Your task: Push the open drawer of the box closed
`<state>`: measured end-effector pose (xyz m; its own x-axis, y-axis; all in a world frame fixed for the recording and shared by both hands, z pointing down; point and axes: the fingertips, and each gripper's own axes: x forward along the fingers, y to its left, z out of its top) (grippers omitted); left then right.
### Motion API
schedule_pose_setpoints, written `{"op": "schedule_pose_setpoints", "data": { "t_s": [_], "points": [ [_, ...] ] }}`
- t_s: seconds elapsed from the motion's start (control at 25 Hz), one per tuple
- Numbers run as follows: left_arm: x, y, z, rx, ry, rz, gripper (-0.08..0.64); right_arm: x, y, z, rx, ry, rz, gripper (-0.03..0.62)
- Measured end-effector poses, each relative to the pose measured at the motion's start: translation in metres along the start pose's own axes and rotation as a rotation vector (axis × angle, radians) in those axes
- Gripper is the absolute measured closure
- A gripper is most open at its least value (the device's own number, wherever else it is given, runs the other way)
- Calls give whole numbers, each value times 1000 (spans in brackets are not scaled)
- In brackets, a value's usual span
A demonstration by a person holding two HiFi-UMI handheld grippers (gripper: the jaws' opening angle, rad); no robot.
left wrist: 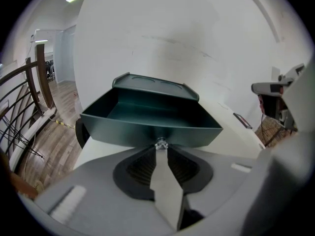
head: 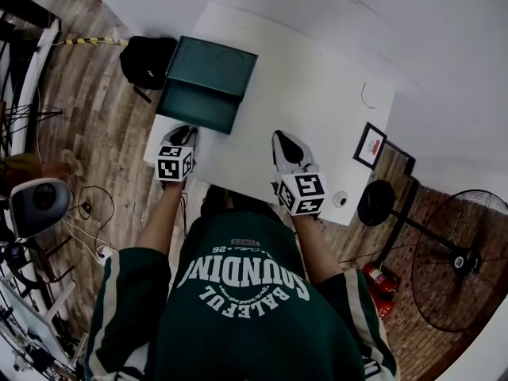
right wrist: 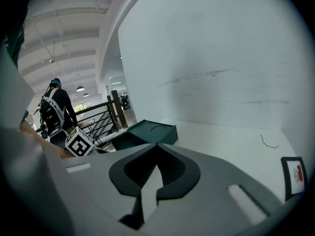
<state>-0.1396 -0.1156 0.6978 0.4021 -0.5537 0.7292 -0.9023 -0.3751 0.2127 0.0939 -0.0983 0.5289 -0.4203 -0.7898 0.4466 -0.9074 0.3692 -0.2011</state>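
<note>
A dark green box [head: 218,63] stands at the far left of the white table [head: 317,101], its drawer [head: 198,105] pulled out toward me. In the left gripper view the drawer [left wrist: 147,127] fills the middle, open and empty, with a small silver knob [left wrist: 161,142] on its front. My left gripper [head: 189,132] is at the drawer front, its jaws [left wrist: 161,147] closed on that knob. My right gripper [head: 283,139] hovers over the table to the right of the box, shut with nothing in it [right wrist: 156,146]. The box [right wrist: 152,132] lies ahead and left of it.
A black backpack [head: 147,60] lies on the floor beside the box's far left corner. A framed picture [head: 370,145] leans by the table's right end, with a black stool [head: 375,202] and a floor fan [head: 456,256] beyond. A railing [left wrist: 24,97] runs on the left.
</note>
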Motion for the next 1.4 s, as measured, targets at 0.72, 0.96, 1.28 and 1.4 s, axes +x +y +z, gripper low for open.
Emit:
{"op": "schedule_pose_setpoints", "data": {
  "t_s": [0.72,0.96,1.28,1.4],
  "points": [
    [25,2,21,-34,-5,-11,431,-6,-16,-4,17,1,-38,594],
    [33,5,31,-39,-8,-17,431,-5,-22,-4,28,1,-56,594],
    [46,8,47,-53,-13,-26,431,-5,-29,-5,39,6,-74,594],
    [51,8,53,-61,-19,-29,433,-7,-32,-6,42,6,-81,594]
  ]
}}
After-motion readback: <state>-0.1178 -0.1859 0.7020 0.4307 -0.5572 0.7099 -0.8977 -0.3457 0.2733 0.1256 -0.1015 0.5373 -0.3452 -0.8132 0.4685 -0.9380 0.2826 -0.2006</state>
